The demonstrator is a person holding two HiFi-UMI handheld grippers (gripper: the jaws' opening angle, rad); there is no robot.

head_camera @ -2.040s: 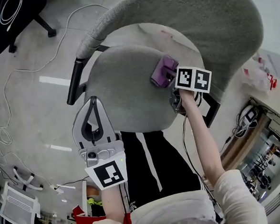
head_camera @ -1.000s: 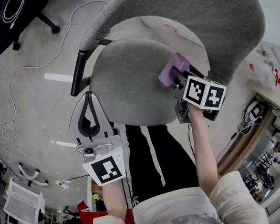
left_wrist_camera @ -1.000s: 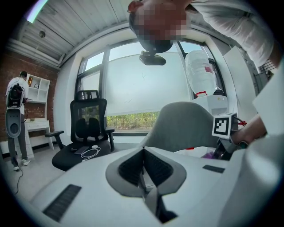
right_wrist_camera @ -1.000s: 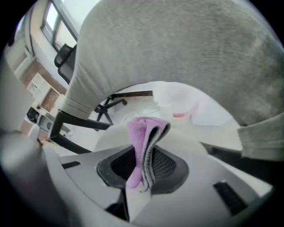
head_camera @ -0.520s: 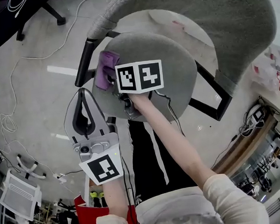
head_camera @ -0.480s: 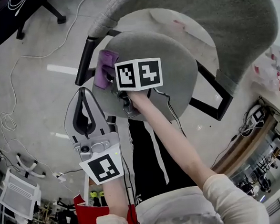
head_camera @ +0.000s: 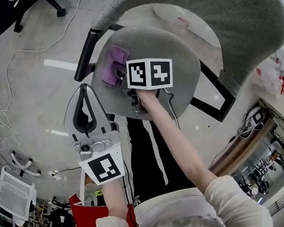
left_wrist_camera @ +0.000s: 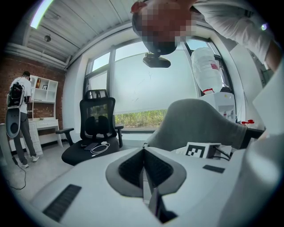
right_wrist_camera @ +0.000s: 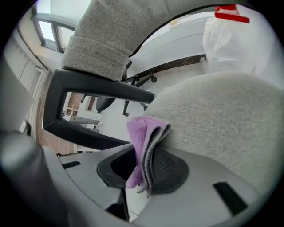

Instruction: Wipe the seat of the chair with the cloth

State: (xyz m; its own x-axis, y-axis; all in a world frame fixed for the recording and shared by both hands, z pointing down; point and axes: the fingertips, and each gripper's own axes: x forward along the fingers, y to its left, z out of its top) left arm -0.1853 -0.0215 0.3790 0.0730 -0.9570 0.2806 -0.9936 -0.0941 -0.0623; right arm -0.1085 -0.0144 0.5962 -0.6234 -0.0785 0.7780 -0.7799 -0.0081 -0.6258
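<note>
The grey fabric chair seat (head_camera: 167,60) fills the upper middle of the head view, its backrest (head_camera: 232,17) curving above. My right gripper (head_camera: 122,72) is shut on a folded purple cloth (head_camera: 113,65), pressed against the seat's left part close to the black armrest (head_camera: 86,54). In the right gripper view the cloth (right_wrist_camera: 143,146) stands pinched between the jaws, its edge touching the seat (right_wrist_camera: 222,115). My left gripper (head_camera: 85,97) hangs below the seat's left edge, shut and holding nothing; its view shows the jaws (left_wrist_camera: 144,166) closed against each other.
A black office chair (left_wrist_camera: 95,133) with a white cable on its seat stands across the room. White cables (head_camera: 13,71) trail over the grey floor at the left. A person (left_wrist_camera: 20,115) stands by white shelves. A red box (head_camera: 86,214) sits near my legs.
My right gripper swept the purple cloth from the seat's right side across to its left side, then edged slightly back right. The left gripper stayed almost still.
</note>
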